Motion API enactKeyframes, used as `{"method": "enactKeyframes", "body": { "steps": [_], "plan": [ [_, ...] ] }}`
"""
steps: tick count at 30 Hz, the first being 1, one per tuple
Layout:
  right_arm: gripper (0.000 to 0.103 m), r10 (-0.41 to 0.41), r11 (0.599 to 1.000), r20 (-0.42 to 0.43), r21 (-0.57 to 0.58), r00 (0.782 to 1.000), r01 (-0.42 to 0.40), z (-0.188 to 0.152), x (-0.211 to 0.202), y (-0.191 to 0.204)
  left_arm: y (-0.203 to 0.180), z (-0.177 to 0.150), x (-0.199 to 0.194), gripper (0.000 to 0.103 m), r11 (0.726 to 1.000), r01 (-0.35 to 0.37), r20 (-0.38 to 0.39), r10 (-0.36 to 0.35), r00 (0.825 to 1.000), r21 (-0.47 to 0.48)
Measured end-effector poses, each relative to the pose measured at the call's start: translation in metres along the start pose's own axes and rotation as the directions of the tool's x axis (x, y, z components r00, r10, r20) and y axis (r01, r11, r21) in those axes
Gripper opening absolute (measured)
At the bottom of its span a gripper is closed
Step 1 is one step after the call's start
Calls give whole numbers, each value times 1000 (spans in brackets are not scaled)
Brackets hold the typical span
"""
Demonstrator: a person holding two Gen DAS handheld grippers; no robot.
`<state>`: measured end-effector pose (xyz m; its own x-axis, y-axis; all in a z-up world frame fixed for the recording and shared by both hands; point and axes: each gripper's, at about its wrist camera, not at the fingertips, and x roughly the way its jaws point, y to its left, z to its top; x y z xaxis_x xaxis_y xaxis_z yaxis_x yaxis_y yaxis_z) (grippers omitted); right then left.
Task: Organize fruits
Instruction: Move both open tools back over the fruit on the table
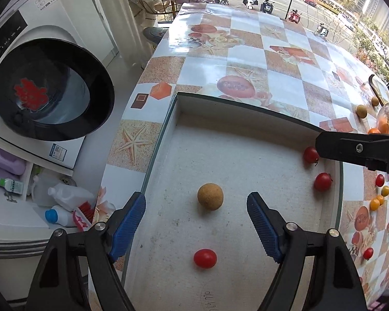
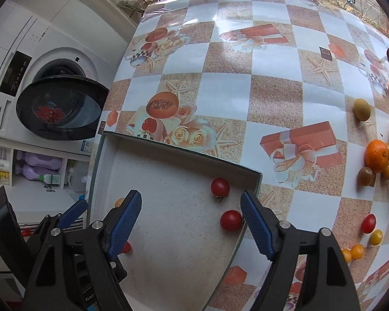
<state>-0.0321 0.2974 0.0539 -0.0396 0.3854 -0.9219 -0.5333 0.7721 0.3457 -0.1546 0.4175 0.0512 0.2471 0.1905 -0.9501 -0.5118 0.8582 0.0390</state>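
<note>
tray (image 1: 173, 134): white, speckled floor
longan (image 1: 210, 196): tan-brown
cherry tomatoes (image 1: 205, 258): red
tablecloth (image 2: 246, 77): white and sandy-orange checks, starfish, roses
gripper pads (image 1: 262, 225): blue
orange (image 2: 378, 155): bright orange

The left gripper (image 1: 196, 207) has two black plastic arms with triangular cut-outs and round silver screws at the joints. Its fingers (image 1: 128, 226) carry blue ribbed pads. The right gripper (image 2: 191, 206) has the same black arms, silver screws and blue ribbed pads.
</note>
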Motion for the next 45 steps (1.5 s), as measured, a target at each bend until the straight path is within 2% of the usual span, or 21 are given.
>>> {"method": "enactKeyframes", "body": {
  "steps": [4, 8, 17, 21, 29, 36, 41, 43, 45],
  "plan": [
    [83, -2, 998, 14, 59, 1000, 1, -12, -18, -21, -16, -8, -11, 81, 999, 5, 9, -5, 1000, 40],
    [83, -39, 993, 15, 110, 999, 37, -33, -34, -51, -38, -19, -24, 81, 996, 17, 18, -18, 1000, 83],
    [83, -123, 959, -35, 252, 992, 128, -106, -57, -129, -90, -45, -47, 81, 982, 74, 13, -78, 997, 176],
    [83, -155, 945, -58, 281, 986, 165, -136, -65, -153, -113, -57, -56, 81, 969, 89, 10, -94, 996, 232],
    [83, -226, 944, -106, 221, 968, 245, -189, -75, -174, -157, -85, -63, 81, 936, 145, -33, -142, 989, 320],
    [83, -234, 961, -130, 121, 963, 250, -222, -66, -164, -185, -106, -47, 81, 902, 181, -99, -155, 983, 392],
    [83, -242, 965, -120, 71, 963, 251, -232, -55, -153, -198, -115, -27, 81, 889, 196, -151, -145, 978, 414],
    [79, -244, 966, -112, 62, 963, 252, -234, -52, -151, -201, -118, -21, 81, 886, 201, -164, -144, 976, 418],
    [71, -243, 966, -104, 64, 964, 250, -233, -49, -149, -204, -119, -17, 81, 884, 198, -169, -137, 976, 424]
  ]
}}
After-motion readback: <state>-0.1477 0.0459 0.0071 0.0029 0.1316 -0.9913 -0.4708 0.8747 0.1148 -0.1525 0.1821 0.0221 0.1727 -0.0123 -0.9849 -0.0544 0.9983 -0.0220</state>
